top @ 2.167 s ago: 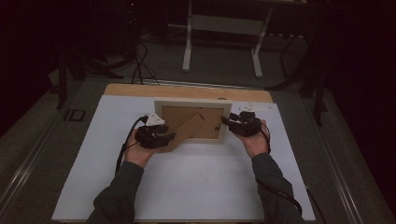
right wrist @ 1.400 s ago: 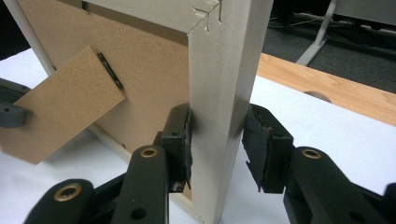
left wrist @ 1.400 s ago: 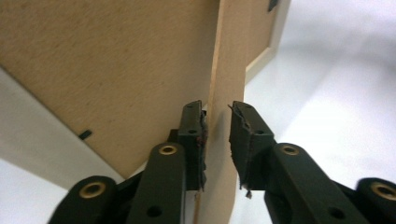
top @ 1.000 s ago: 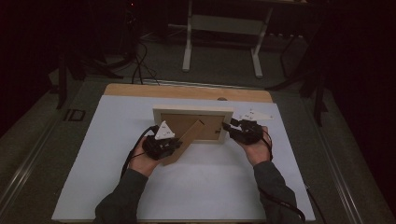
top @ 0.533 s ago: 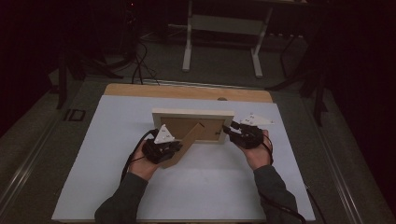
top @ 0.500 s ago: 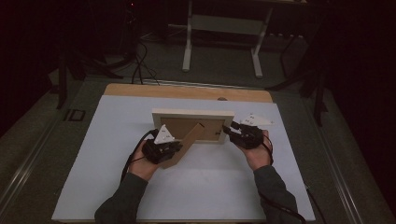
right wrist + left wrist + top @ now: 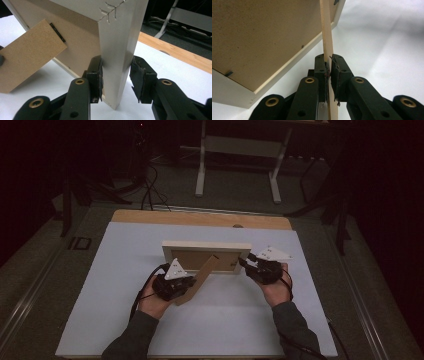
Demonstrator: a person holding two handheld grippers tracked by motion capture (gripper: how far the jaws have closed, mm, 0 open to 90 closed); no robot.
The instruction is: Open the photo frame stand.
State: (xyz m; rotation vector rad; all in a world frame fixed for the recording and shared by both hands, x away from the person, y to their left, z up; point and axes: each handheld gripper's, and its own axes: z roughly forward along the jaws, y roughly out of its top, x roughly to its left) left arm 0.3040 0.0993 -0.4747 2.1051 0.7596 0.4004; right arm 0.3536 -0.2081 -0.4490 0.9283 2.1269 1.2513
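Overhead, white mat covers wooden table; dark room.

Frame: cream-white moulding, with a plain tan fibreboard back finely speckled darker.
Stand leg: pale tan board, lighter along its cut edge.
Left tool: black, brass-coloured rivets, a pale grey three-cornered plate on top.
Right tool: black with brass-coloured rivets, pale grey plate.
Desk: plain white sheet, a light wood strip along its far edge.
Sleeves: dark grey.
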